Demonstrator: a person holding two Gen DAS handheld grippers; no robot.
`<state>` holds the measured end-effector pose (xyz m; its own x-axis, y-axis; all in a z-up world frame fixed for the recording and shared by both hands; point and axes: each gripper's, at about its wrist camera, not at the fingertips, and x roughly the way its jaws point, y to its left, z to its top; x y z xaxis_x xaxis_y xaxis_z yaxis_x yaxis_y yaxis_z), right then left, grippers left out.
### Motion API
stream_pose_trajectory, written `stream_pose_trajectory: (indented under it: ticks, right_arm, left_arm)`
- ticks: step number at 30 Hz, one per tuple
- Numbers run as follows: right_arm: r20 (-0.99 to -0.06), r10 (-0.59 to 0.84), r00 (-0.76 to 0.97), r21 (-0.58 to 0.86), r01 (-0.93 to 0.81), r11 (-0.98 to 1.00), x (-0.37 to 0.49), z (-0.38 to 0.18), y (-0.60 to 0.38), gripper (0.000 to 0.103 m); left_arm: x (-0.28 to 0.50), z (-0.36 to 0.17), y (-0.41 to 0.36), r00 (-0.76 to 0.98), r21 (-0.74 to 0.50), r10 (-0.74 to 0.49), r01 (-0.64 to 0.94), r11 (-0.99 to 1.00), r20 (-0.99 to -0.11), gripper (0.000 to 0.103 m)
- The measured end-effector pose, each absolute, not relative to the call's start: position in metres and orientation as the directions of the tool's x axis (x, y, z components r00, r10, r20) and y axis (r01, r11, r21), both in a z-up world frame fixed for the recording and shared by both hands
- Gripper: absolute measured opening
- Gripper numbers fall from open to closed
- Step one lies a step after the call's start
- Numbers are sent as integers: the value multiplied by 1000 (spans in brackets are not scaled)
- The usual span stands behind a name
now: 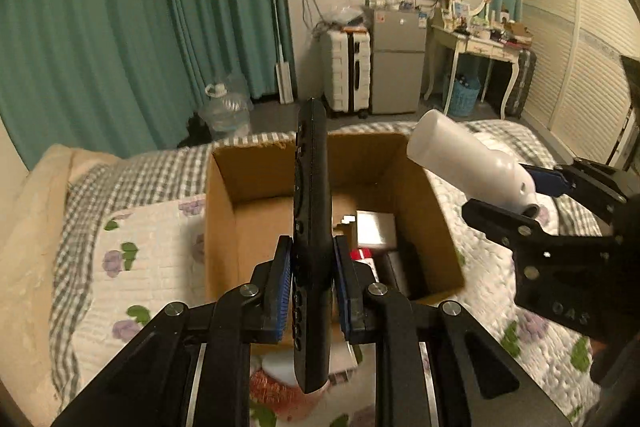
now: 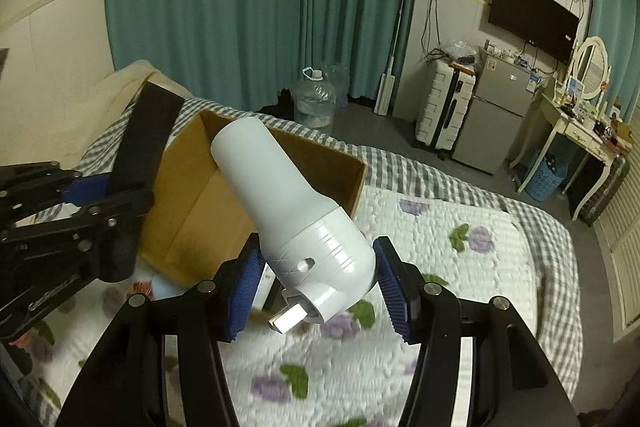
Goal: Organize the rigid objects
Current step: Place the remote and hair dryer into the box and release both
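Left hand-held gripper (image 1: 310,285) clamps a black remote (image 1: 312,227) edge-up over the cardboard box (image 1: 224,227) on the bed, likely for dropping in; at three o'clock, right hand-held gripper (image 2: 316,293) grips a white bottle (image 2: 288,203).

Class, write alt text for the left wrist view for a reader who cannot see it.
The left gripper clamps a long black remote control above an open brown cardboard box on a floral quilted bed. At right, the right gripper holds a white plastic bottle.

Right gripper (image 2: 316,291) clamps white bottle (image 2: 292,203); cardboard box (image 2: 208,211) ahead-left; left gripper (image 2: 100,191) grips black remote (image 2: 146,135).
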<state>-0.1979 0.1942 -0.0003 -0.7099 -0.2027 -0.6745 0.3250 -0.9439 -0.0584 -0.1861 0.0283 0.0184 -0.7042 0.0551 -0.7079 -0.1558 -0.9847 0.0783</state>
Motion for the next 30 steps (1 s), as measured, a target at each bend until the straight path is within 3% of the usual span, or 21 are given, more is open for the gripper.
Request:
stream_pose_trajectory:
  ticks: [11,13,16,25,30]
  right_arm:
    - [-699,-219,-681,-30,334,-942,-238,-41,188,55]
    - [-698,-223,-680,-23,332,-943,-240,-43,188,55]
    - [-696,-225,-682,-22,333,-943,-241,-43,187,55]
    - [-678,-227,-699,-28,333,-942,-244,-30,173,55]
    - [-713,-218,-666,-52,360,-931,-263,-55,144,56]
  left_arm:
    - [-234,-39,27,-632,116,-4,-136,-984,-775,20]
    - [-232,-43,27,-643,130,-12,-135,-982,-766,26]
    - [-225,-39,27,-674,158,-45,-108,-981,-737,63]
    - [-196,-2,8,-766,151,-42,-72,-986,-641,63]
    - [-186,6,-7,-789,155,-56,-50,-987,-612,63]
